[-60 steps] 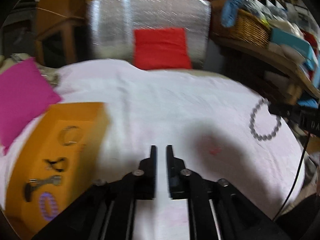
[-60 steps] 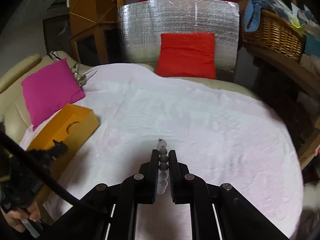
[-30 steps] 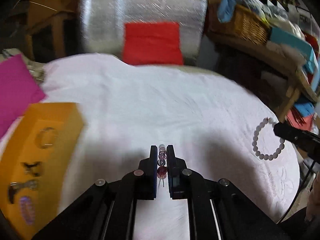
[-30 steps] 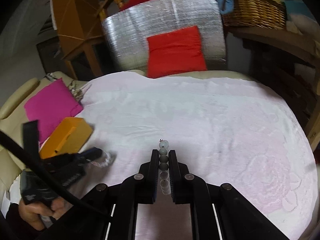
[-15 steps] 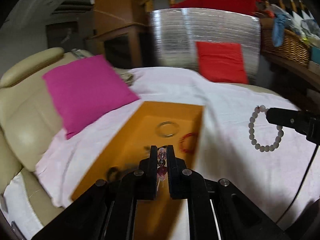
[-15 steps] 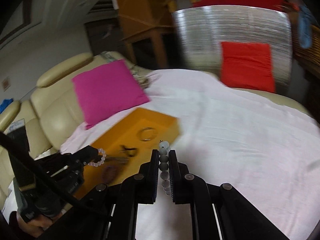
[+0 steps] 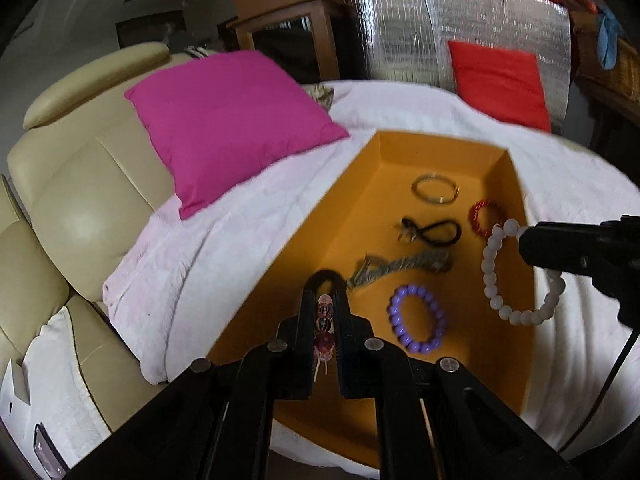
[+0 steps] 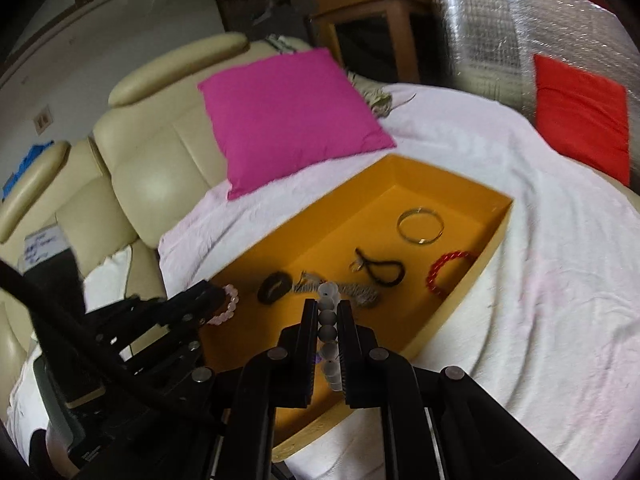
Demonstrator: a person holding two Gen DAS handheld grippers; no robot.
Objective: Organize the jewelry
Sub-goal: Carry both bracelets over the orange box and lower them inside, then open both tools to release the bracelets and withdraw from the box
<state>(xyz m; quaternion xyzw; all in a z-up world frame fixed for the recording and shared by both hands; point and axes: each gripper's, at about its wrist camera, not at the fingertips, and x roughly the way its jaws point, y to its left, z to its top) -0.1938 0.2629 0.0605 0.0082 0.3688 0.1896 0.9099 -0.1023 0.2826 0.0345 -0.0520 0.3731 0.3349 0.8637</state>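
Observation:
An orange box lies on the white cover and holds a metal bangle, a red bracelet, a black cord, a grey braided band and a purple bead bracelet. My left gripper hangs over the box's near left corner, shut on a pink bead bracelet. My right gripper is over the box's near part, shut on a white bead bracelet. That white bracelet dangles over the box's right wall in the left wrist view.
A magenta cushion leans on the cream sofa left of the box. A red cushion and a silver foil panel stand behind. White cover spreads to the right of the box.
Both grippers swung left from the open white cover to above the orange box, each still carrying its bracelet. The box now fills the middle of both views.

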